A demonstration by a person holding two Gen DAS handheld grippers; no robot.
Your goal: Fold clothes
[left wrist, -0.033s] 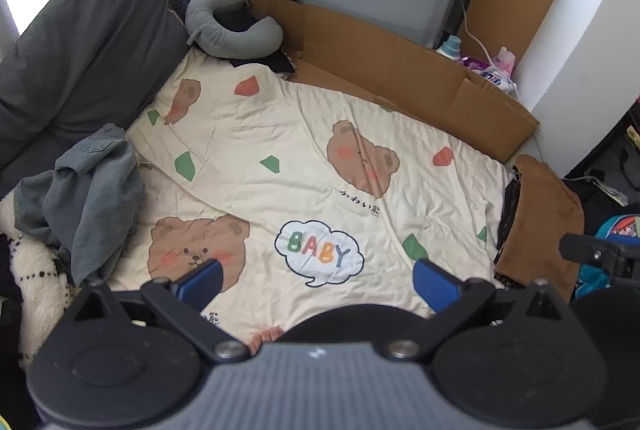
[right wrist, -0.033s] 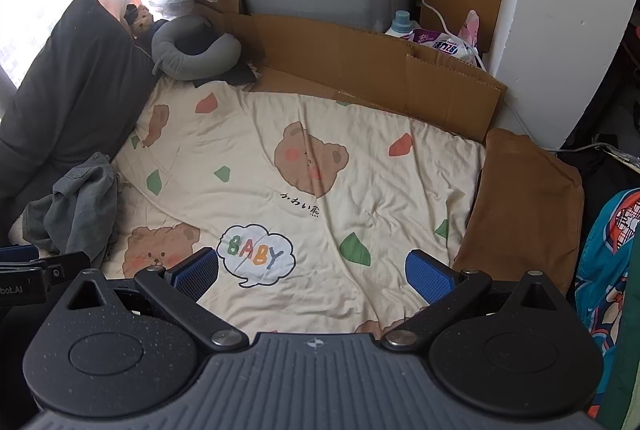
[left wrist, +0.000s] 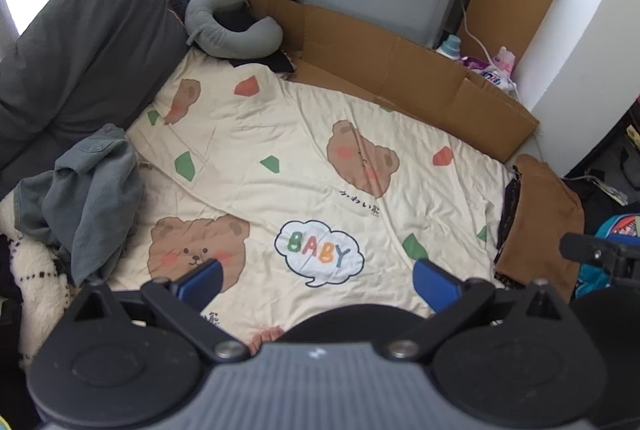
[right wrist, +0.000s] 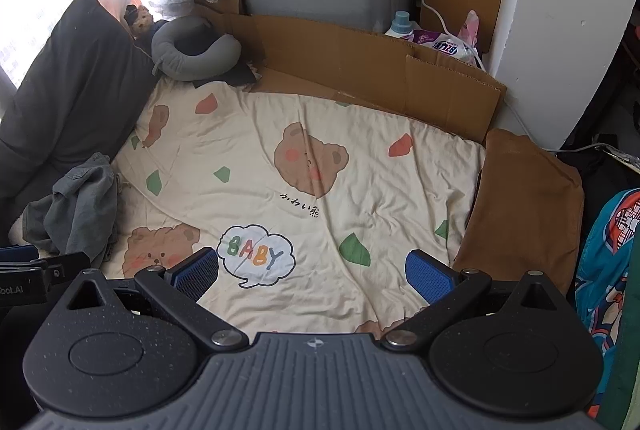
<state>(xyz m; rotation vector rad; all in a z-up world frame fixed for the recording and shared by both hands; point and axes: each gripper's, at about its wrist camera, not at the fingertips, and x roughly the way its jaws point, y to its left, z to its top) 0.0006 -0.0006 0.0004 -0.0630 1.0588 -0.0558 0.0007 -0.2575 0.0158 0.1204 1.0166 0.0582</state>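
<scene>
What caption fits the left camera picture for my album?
Open left gripper hovers over the bear blanket, crumpled grey shirt waiting at the left.

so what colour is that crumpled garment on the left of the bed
Grey-blue crumpled garment, plain, clearest in the left wrist view.

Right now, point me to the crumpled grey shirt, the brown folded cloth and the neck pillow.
grey shirt (left wrist: 86, 194), left wrist view, middle of the crumpled heap.
brown folded cloth (right wrist: 524, 206), right wrist view, centre of its top face.
neck pillow (right wrist: 188, 60), right wrist view, lower curve of the grey U.
</scene>
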